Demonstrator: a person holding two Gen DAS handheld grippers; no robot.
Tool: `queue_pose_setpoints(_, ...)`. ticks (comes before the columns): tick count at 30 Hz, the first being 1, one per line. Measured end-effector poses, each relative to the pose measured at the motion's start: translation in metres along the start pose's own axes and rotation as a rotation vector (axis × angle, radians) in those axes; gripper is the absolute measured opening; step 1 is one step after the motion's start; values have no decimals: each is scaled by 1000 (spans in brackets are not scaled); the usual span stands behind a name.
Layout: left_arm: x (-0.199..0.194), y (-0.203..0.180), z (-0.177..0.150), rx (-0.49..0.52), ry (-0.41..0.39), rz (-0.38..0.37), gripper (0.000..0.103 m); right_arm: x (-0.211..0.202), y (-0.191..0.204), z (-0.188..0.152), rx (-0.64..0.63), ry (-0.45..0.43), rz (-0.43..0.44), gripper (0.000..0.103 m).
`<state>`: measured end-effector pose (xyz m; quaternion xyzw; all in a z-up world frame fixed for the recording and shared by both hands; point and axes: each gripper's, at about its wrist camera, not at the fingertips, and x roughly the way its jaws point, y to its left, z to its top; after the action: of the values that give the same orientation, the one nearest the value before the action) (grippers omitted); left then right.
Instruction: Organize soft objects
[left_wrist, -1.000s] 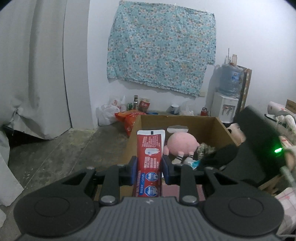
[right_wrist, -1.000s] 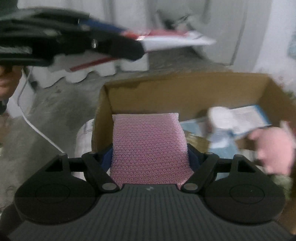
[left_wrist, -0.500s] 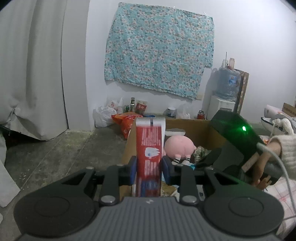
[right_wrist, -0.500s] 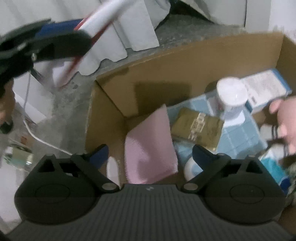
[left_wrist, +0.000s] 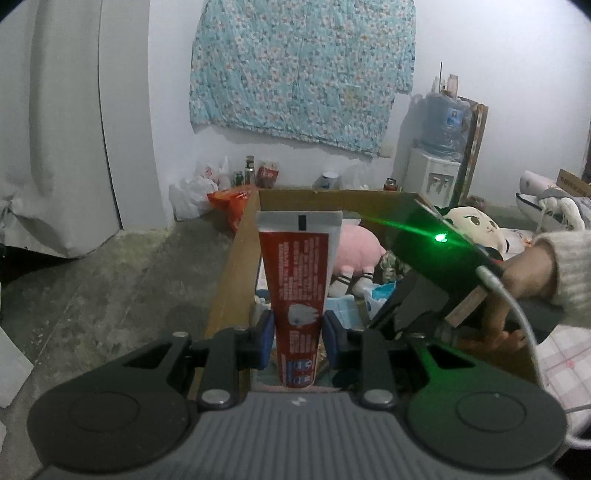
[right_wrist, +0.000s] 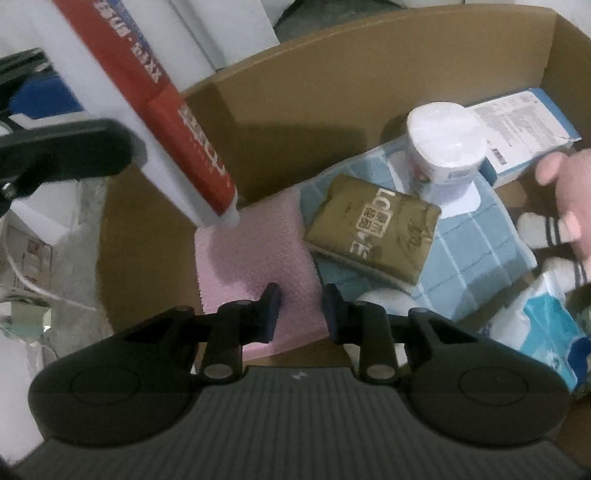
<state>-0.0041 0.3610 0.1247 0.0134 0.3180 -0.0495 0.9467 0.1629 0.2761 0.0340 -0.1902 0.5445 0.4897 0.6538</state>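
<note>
My left tongs (left_wrist: 298, 334) are clenched on a red toothpaste tube (left_wrist: 297, 280), which stands upright in the centre of the left wrist frame, its crimped end over the near edge of the cardboard box (left_wrist: 236, 280). My right tongs (right_wrist: 300, 314) have just been closing and now stand narrow with nothing between the pads; under them, lower centre of the right wrist frame, the pink sponge (right_wrist: 255, 258) lies flat in the box's corner. Just right of it a brown packet (right_wrist: 373, 229) rests on a blue checked cloth (right_wrist: 476, 254); further up sits a white roll (right_wrist: 445, 142), and a pink plush toy (right_wrist: 569, 199) at the right edge
</note>
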Motion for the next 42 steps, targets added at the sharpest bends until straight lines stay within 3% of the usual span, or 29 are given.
queue_pose_setpoints(7,14,-1,6,-22,47,-17,29,-13,-1,-3,-9,-20,-20,27)
queue_pose_setpoints(8,14,-4,6,-25,50,-18,29,-26,-1,-7,-12,-44,-23,30)
queue_pose_setpoints(10,12,-8,11,-21,59,-33,29,-57,0,-17,-10,-83,-44,45)
queue_pose_setpoints(14,17,-21,20,-14,115,-106,29,-131,-3,-52,-6,-180,-73,50)
queue_pose_setpoints(20,86,-46,25,-57,409,-233,29,-192,-21,-107,84,-279,-62,54)
queue_pose_setpoints(22,117,-52,24,-80,510,-222,29,-195,-29,-120,117,-289,-56,54)
queue_pose_setpoints(26,152,-57,23,-106,590,-148,30,-191,-39,-138,160,-315,-38,54)
queue_pose_setpoints(27,160,-58,21,-88,619,-149,32,-192,-42,-141,168,-323,-26,54)
queue_pose_setpoints(28,167,-60,18,-53,652,-161,41,-191,-44,-144,175,-329,-23,55)
queue_pose_setpoints(30,173,-63,12,-26,693,-171,44,-190,-45,-146,178,-337,-18,55)
queue_pose_setpoints(33,162,-64,13,-9,667,-130,62,-187,-47,-147,175,-339,-21,56)
queue_pose_setpoints(35,151,-60,20,9,607,-105,55,-187,-46,-148,175,-340,-28,58)
queue_pose_setpoints(36,147,-58,23,8,591,-112,40,-186,-46,-149,174,-344,-28,59)
queue_pose_setpoints(37,147,-55,25,-5,590,-129,16,-185,-47,-149,176,-345,-28,59)
queue_pose_setpoints(38,151,-51,25,-38,601,-144,7,-184,-48,-149,182,-348,-26,60)
queue_pose_setpoints(42,167,-52,16,-39,635,-131,0,-184,-48,-150,191,-353,-26,60)
